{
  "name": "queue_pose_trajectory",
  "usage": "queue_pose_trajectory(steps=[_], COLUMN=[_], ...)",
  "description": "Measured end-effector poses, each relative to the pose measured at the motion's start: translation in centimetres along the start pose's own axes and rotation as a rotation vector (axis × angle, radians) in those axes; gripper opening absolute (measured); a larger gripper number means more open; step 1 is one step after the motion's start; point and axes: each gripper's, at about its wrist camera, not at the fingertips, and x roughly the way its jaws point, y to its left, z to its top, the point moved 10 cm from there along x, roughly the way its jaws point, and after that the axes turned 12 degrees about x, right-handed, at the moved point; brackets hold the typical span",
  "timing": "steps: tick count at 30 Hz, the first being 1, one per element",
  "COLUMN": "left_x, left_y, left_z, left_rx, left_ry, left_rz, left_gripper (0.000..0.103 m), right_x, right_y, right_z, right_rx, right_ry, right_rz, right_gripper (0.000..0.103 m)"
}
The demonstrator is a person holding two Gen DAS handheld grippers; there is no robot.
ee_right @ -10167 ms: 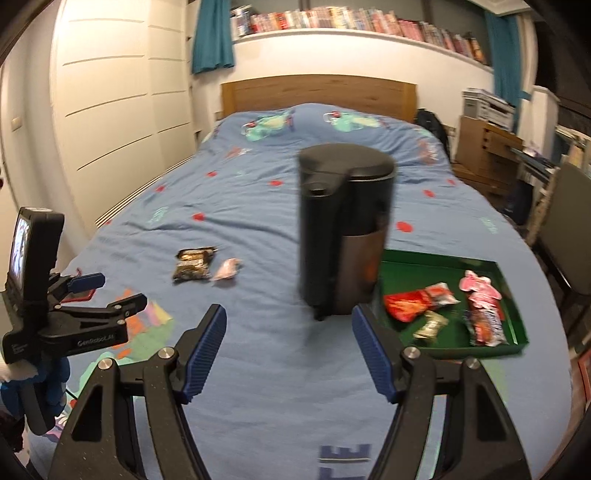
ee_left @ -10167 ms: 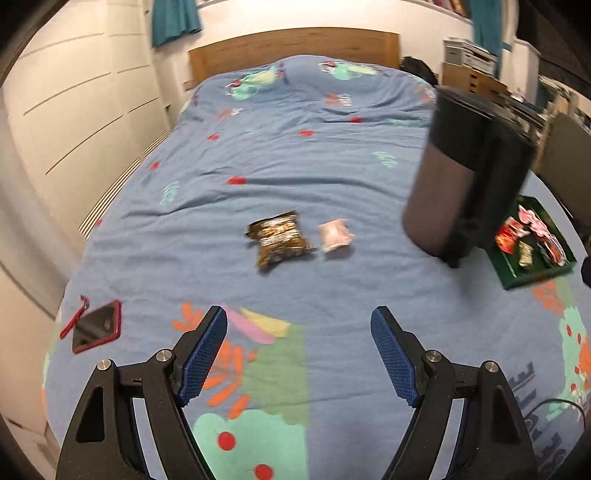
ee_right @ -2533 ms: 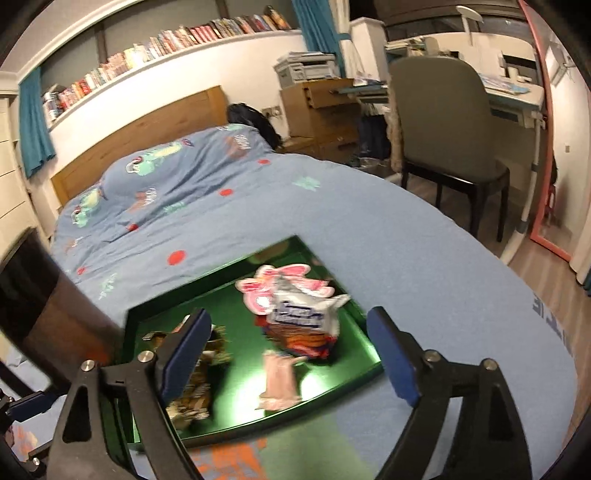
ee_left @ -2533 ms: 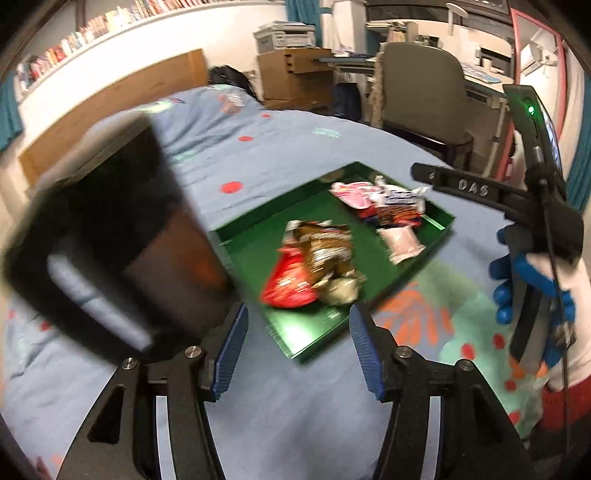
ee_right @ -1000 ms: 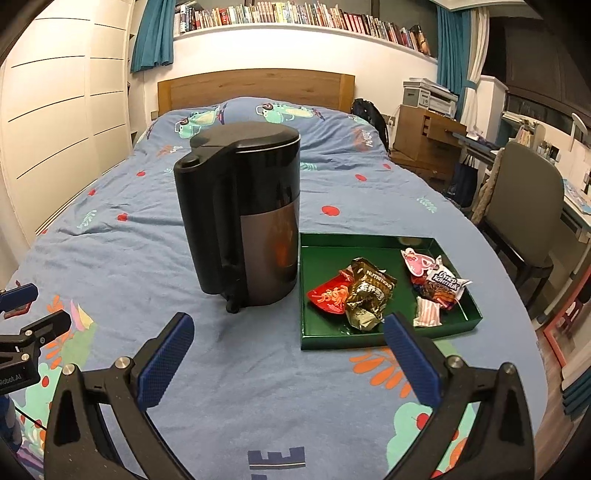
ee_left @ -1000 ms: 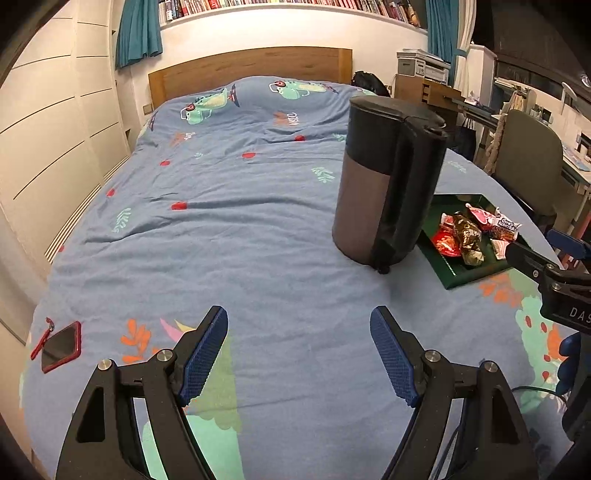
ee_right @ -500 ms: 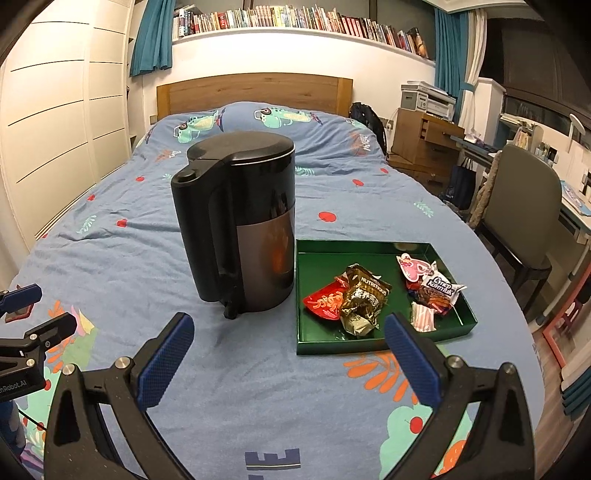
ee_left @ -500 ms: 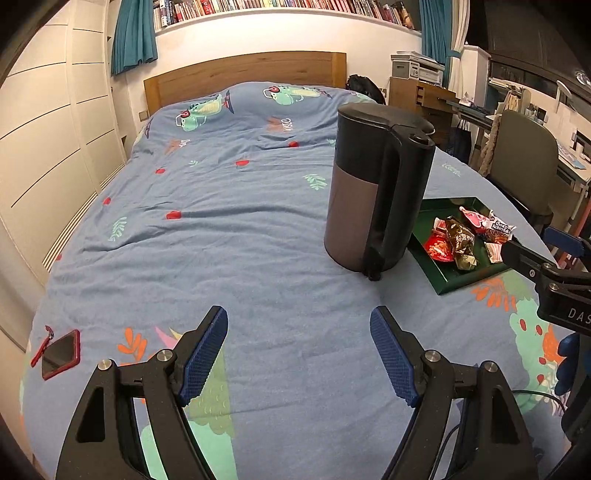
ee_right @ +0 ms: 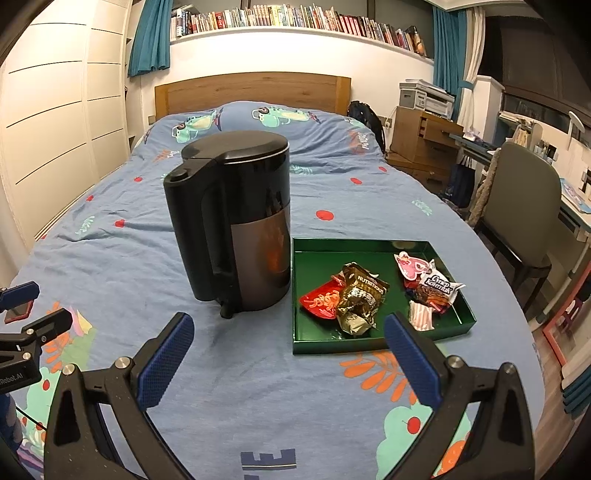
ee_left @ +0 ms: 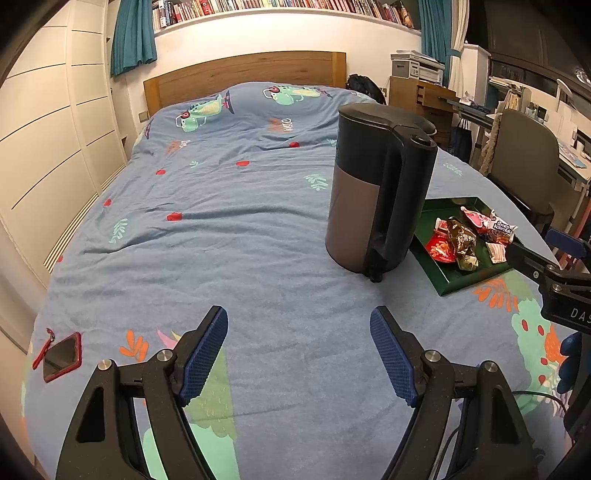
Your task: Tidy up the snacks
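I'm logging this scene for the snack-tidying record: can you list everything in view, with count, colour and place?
Kettle: one, black with a grey steel band, upright on the bed, just left of the tray.
Shallow tray: one, dark green, on the bed's right side.
Snack packets: about five, all in the tray; a red one, a gold-brown one, a pink one, a white-and-brown one, a small pink-striped one.
Phone: one, red-cased, near the bed's left edge.
Bedspread: one, blue, patterned.
Office chair: one, grey, right of the bed.
Bookshelf: one row, above the headboard.
Left gripper: black, blue pads, open, empty.
Right gripper: same, open, empty.
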Motion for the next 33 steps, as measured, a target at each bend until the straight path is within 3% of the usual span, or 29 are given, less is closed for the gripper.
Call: queue_pose_trajectory(steps=[9,22,33], left_x=[0.2,-0.1,-0.1], left_y=[-1.9,-9.4,-11.4], left_z=[0.7,3.2,3.7], left_rx=[0.017,0.094,0.102], left_ry=[0.001,-0.013,-0.003], left_rz=[-0.027,-0.094,-0.098], left_gripper=[0.075,0.075,0.075], right_x=[0.2,-0.8,-1.5], right_y=[-2.5,-9.0,-11.9], right_z=[0.1,0.7,0.8], right_rx=[0.009,0.053,0.059], right_ry=[0.005,-0.001,-0.014], right_rz=[-0.037,-0.102,-0.116], right_gripper=[0.103,0.103,0.103])
